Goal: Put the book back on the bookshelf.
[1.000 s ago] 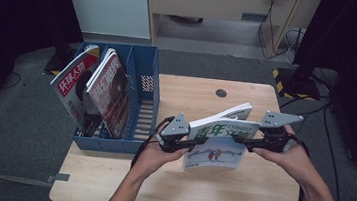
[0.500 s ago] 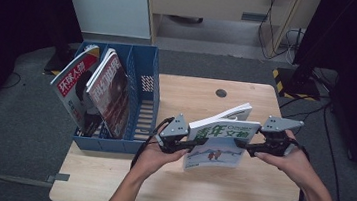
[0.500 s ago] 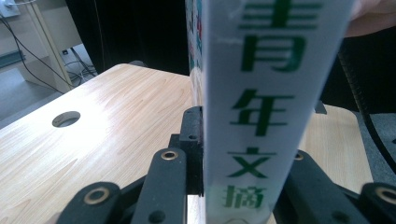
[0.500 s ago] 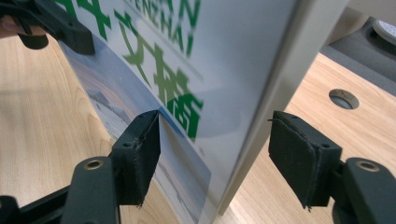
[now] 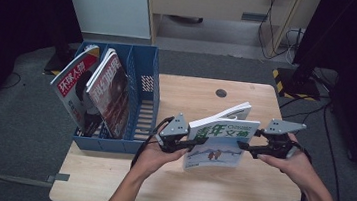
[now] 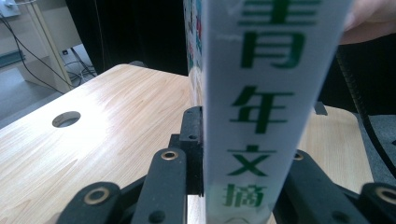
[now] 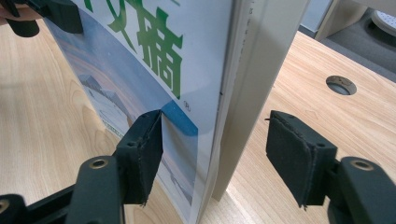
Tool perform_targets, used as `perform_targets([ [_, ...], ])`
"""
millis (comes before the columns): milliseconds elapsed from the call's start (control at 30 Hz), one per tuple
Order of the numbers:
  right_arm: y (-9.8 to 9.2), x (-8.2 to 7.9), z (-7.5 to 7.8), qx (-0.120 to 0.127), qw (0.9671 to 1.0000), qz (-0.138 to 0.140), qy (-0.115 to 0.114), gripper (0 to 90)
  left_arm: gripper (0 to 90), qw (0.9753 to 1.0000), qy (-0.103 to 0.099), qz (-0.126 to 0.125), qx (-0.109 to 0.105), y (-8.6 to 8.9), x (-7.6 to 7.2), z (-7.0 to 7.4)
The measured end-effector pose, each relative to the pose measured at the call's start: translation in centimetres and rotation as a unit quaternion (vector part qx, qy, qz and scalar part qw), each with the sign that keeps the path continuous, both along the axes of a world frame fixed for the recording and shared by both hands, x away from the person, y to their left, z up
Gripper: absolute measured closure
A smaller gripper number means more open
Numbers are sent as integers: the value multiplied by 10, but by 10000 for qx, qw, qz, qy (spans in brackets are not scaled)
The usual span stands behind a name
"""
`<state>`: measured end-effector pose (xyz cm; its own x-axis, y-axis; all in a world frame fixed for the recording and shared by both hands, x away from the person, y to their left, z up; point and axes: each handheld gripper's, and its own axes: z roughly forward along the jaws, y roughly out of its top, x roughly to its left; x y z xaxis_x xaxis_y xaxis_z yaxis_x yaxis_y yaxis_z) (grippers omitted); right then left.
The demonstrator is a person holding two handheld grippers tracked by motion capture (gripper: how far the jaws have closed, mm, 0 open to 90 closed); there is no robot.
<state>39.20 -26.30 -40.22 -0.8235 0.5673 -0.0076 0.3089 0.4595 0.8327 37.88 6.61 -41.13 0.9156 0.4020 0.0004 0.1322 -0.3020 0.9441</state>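
A magazine (image 5: 217, 140) with green characters on a pale cover stands upright on its lower edge over the middle of the wooden table (image 5: 182, 191). My left gripper (image 5: 197, 141) is shut on its spine side; in the left gripper view the spine (image 6: 266, 93) fills the space between the jaws of my left gripper (image 6: 243, 154). My right gripper (image 5: 242, 146) is at the opposite edge. In the right gripper view my right gripper (image 7: 219, 154) is open. One pad (image 7: 144, 154) rests against the cover (image 7: 140, 56), and the other pad (image 7: 299, 158) stands apart from the pages.
A blue file rack (image 5: 136, 126) stands on the table's left end. It holds two leaning magazines, one red (image 5: 74, 89) and one dark (image 5: 112, 93), and its right compartment is free. A cable hole (image 5: 221, 93) lies behind the held magazine.
The right hand and its gripper have shifted slightly down and toward the magazine. The magazine and the left gripper have barely moved.
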Motion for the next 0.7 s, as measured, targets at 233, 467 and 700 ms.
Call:
perform_targets([
  [233,-1,-3,1,-46,10000,52,-38,417,726,10000,3,6,-8,0,0,0],
  [467,-10,-8,-3,-81,9999,125,-38,490,727,10000,-12,-12,-8,0,0,0],
  [700,-28,-11,-9,-57,10000,78,-7,531,727,10000,-36,-45,15,0,-1,0],
])
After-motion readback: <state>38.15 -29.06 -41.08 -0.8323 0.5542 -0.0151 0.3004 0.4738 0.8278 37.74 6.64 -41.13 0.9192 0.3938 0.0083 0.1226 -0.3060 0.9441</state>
